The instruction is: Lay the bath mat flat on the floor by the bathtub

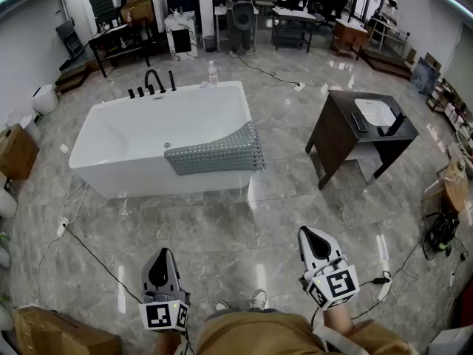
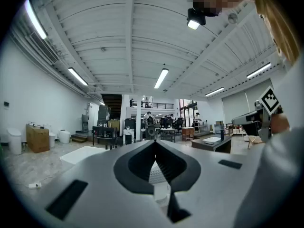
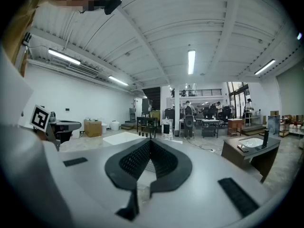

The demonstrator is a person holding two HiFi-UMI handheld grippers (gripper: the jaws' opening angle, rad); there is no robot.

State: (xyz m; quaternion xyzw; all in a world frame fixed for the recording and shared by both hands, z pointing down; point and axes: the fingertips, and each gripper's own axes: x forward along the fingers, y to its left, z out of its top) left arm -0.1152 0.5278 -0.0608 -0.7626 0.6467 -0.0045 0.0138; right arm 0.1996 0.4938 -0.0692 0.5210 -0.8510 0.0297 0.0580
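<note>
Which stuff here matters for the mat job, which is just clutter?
Job: bath mat, draped over the bathtub rim; floor beside it; left gripper and right gripper, both shut, empty.
Clutter: sink cabinet, cardboard box, cable, bottle.
</note>
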